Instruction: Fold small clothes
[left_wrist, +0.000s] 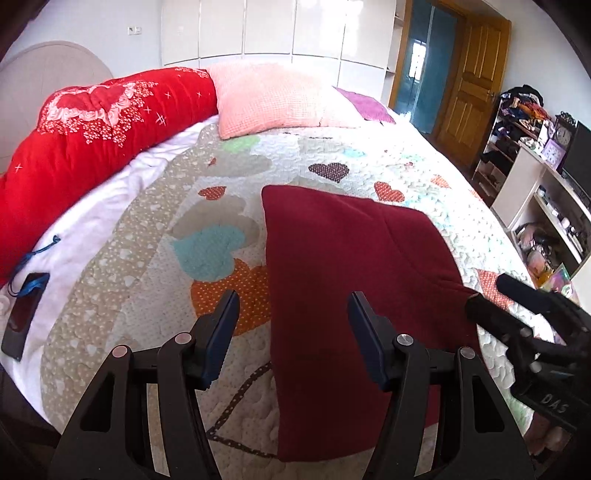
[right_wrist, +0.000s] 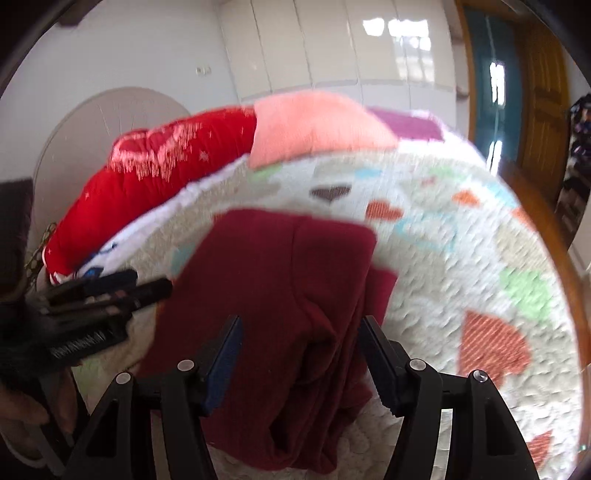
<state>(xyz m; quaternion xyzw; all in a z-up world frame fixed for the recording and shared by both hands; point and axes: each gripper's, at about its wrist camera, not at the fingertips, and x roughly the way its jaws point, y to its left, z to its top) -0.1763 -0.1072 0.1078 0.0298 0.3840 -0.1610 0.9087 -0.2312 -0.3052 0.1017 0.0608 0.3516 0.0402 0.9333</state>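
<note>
The only legible writing is sitting on the black body of the right gripper (left_wrist: 491, 291), at the lower right edge of the left wrist view: raised letters reading "DAS". A white strip of print on the left gripper (right_wrist: 147, 284), seen in the right wrist view, is too blurred to read.

The task item is a dark maroon knit garment (left_wrist: 354, 288), lying on the quilted bed cover with coloured heart patches (left_wrist: 207, 206). In the left wrist view the garment is showing as a folded panel with a straight left edge, a square far-left corner and a seam running down its middle. Its right side is bunching into a raised ridge toward the right gripper. In the right wrist view the same garment (right_wrist: 280, 302) is showing a second layer hanging in vertical folds along its right side.

The left gripper (left_wrist: 293, 314) is hovering over the near left edge of the garment. Its jaws are standing wide apart with nothing between them. The right gripper (right_wrist: 301, 339) is positioned over the near folds of the garment, jaws also spread wide; cloth is showing in the gap, but no clamping is visible.

Beyond the garment, a red floral quilt roll (left_wrist: 92, 140) and a pink textured pillow (left_wrist: 273, 99) are resting at the head of the bed. A dark phone with a blue cord (left_wrist: 24, 310) is lying well left of the garment.
</note>
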